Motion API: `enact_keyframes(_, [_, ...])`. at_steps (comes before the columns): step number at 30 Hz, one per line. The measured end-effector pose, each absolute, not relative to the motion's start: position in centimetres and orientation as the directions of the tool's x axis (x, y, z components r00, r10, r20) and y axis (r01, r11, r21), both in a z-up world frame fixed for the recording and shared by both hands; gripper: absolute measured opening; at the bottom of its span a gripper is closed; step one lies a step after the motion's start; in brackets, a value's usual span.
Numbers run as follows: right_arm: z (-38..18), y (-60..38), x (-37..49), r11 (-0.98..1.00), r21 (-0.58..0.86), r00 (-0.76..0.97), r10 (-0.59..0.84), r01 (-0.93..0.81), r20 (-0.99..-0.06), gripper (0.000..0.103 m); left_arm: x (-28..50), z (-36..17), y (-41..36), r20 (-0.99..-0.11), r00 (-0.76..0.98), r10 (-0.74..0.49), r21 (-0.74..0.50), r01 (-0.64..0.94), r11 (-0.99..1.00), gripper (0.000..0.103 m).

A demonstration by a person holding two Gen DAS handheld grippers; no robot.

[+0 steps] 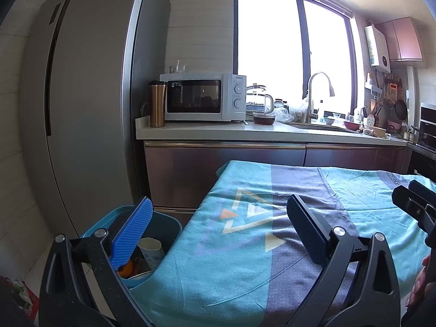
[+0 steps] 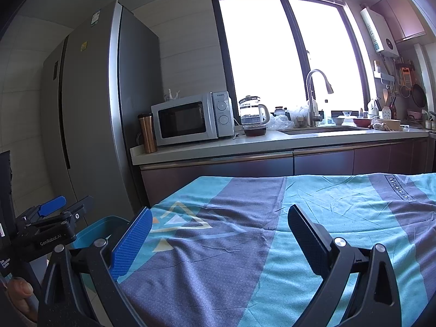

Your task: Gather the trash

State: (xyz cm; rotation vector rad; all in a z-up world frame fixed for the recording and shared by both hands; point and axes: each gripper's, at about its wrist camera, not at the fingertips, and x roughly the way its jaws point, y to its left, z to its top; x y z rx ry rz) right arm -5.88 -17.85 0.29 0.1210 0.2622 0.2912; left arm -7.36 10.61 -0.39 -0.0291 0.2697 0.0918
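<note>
Both grippers, left gripper (image 1: 218,223) and right gripper (image 2: 219,234), hang wide open and empty over the teal-and-grey patterned tablecloth (image 1: 245,245). Below the left gripper's left finger, the blue plastic bin (image 1: 166,224) holds a white paper cup (image 1: 151,252) and an orange (image 1: 126,268).

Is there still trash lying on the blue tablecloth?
No, the tablecloth shows only its printed pattern, while a paper cup sits in the blue bin beside it.

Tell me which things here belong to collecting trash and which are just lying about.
For the job:
bin, beside the table
paper cup in the bin
orange in the bin
left gripper, open, empty
right gripper, open, empty

Just lying about:
tablecloth
microwave
thermos
kettle
fridge
faucet
</note>
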Motion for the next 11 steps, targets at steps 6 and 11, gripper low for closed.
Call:
enact_keyframes(6, [-0.1,-19.5,-5.1,0.957,0.169,0.927,0.274,-0.236,-0.256,0.096,-5.3,-0.6,10.1,-0.332,0.943,0.025,-0.044,-0.043,0.998,0.097])
enact_keyframes(11, [-0.8,-22.6,-3.6,0.97,0.175,0.922,0.217,-0.167,-0.321,0.096,-0.1,-1.5,8.9,-0.469,0.881,-0.057,-0.076,0.024,0.997,0.097])
